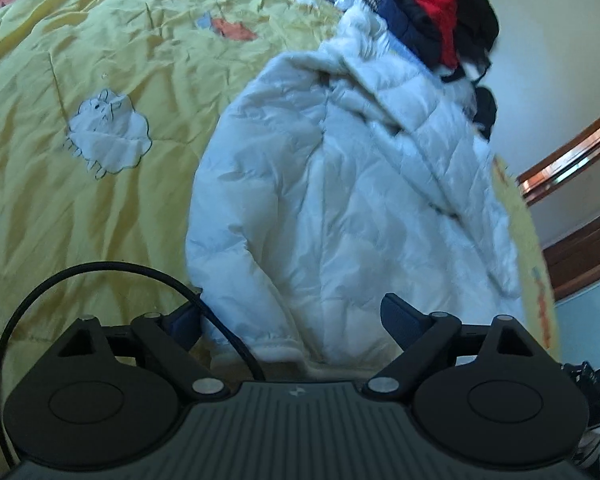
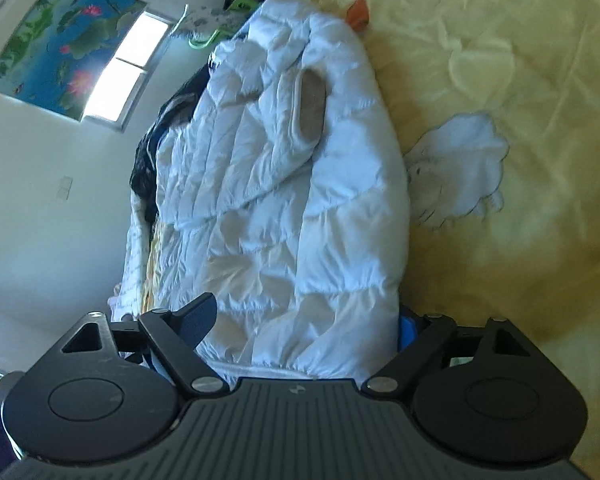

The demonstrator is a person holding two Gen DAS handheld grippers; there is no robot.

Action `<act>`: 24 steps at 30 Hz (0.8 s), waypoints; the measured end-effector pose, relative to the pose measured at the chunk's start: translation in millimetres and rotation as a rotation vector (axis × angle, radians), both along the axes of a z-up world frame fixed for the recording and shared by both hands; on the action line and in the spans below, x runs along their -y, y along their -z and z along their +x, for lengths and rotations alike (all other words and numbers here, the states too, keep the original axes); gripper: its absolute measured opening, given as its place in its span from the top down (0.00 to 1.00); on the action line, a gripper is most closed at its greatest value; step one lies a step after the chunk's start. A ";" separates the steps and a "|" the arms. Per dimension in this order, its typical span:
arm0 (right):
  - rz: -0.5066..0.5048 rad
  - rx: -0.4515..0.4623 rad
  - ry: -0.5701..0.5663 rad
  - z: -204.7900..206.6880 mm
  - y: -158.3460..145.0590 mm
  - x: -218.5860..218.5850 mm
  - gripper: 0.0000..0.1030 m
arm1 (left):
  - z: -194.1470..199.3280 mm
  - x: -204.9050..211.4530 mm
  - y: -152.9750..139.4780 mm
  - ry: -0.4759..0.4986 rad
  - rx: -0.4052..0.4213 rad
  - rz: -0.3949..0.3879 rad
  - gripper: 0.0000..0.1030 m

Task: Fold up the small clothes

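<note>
White jacket (image 1: pixel 340 200) on yellow quilt (image 1: pixel 80 60), window (image 2: pixel 120 72) perhaps, right view only

White jacket (image 2: pixel 292 208) hides the right claw's (image 2: pixel 306 326) far fingertip.

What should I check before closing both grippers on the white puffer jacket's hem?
1. Left gripper straddles the white puffer jacket hem: ok, jaws wide apart.
2. Right gripper straddles the hem: ok, jacket between the fingers.
3. Pads pressing fabric: cannot tell.
4. Black cable clear of left jaws: not ok, it crosses the hem.
5. Sleeve folded onto the body: ok.
6. Yellow sheep quilt free beside the jacket: ok.
</note>
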State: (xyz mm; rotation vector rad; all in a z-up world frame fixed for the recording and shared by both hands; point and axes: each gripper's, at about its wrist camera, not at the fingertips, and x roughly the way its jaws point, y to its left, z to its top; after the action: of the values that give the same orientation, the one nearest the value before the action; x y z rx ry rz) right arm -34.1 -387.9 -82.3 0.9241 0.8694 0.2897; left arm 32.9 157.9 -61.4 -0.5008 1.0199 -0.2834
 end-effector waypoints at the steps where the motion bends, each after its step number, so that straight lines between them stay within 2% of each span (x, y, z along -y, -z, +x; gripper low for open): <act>1: 0.007 0.008 0.000 0.0 1.0 -0.9 0.24 | 0.7 -0.1 2.9 -0.004 -0.005 0.014 0.21; 3: 0.020 0.004 0.010 -0.5 2.3 -0.6 0.29 | 0.8 1.8 3.4 -0.005 0.008 0.062 0.29; 8: -0.004 -0.004 0.010 -3.2 2.0 1.8 0.42 | 0.1 1.7 1.7 0.002 0.005 0.089 0.34; 9: -0.009 -0.006 0.014 -3.9 2.4 2.2 0.44 | -0.1 2.1 1.4 0.000 0.005 0.098 0.38; 10: -0.015 -0.008 0.017 -4.3 3.0 2.5 0.50 | -0.3 3.2 1.0 0.001 0.005 0.107 0.47; 11: -0.025 -0.012 0.016 -5.0 4.9 3.1 0.63 | -0.5 3.4 0.4 0.003 0.006 0.115 0.55; 12: -0.040 -0.018 0.013 -5.2 6.2 2.0 0.71 | 0.3 3.9 0.4 0.004 0.004 0.124 0.73; 13: -0.050 -0.012 0.014 -6.3 7.1 1.0 0.78 | 1.0 2.5 1.0 0.007 -0.004 0.127 0.80; 16: -0.053 0.016 0.014 -9.1 5.9 0.1 0.83 | 2.7 0.8 0.7 0.015 -0.014 0.114 0.83; 19: 0.001 0.032 0.035 -8.7 3.8 3.5 0.85 | 3.7 -3.8 -5.9 0.006 -0.018 0.068 0.83; 24: 0.188 0.118 0.087 -8.1 -10.4 17.1 0.86 | 9.8 -18.0 -31.3 -0.013 0.019 -0.058 0.83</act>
State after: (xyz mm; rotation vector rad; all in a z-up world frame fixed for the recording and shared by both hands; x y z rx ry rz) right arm -42.2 -405.0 -71.9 1.1054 0.6992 0.3521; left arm 42.7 175.9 -30.0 -0.5557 0.9921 -0.3061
